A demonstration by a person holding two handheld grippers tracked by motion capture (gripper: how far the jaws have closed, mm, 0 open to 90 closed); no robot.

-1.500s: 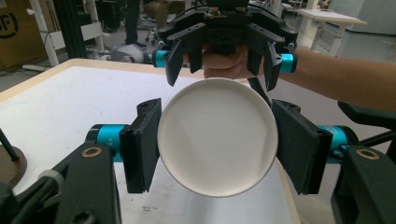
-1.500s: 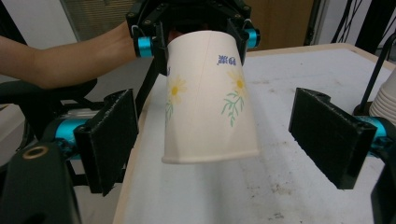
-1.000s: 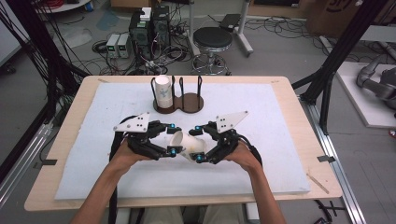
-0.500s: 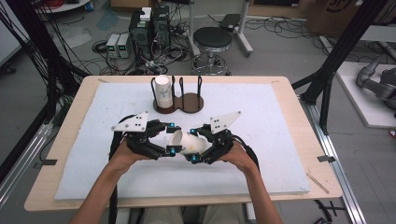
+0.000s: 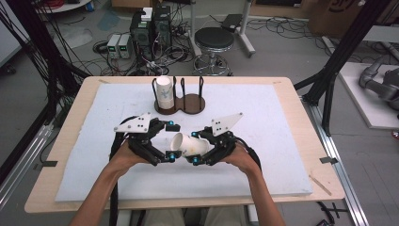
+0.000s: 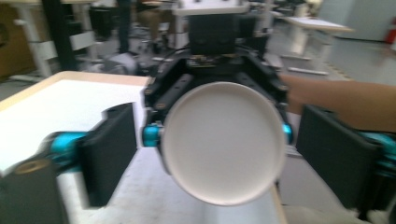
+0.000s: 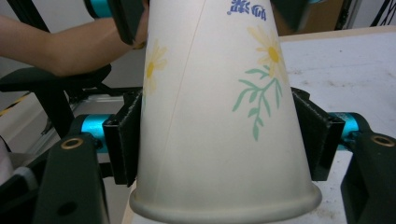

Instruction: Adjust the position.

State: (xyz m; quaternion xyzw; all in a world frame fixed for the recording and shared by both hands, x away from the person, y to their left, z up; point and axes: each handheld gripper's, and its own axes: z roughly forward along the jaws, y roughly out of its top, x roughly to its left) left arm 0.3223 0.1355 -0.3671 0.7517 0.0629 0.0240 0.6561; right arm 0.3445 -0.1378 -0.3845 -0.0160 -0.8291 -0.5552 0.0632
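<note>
A white paper cup [image 5: 189, 145] printed with flowers lies on its side in the air between my two grippers, above the white mat [image 5: 263, 141]. My right gripper [image 5: 195, 148] has just been closing, and its pads [image 7: 122, 140] press on both sides of the cup [image 7: 219, 130] near the rolled rim. My left gripper [image 5: 172, 141] has just been opening. Its jaws stand wide on either side of the cup's round base [image 6: 224, 142], which lies between them untouched. In the right gripper view the left gripper's fingertips [image 7: 126, 18] flank the cup's narrow end.
A dark wooden cup stand [image 5: 181, 102] with wire posts sits at the back of the mat and holds a second paper cup [image 5: 164, 92] in its left slot. The table's wooden edge [image 5: 301, 117] frames the mat. A stool [image 5: 214, 40] and electronics stand beyond.
The left jaws have spread apart off the cup's base. The right jaws have come together onto the cup. Both hands stay where they were.
</note>
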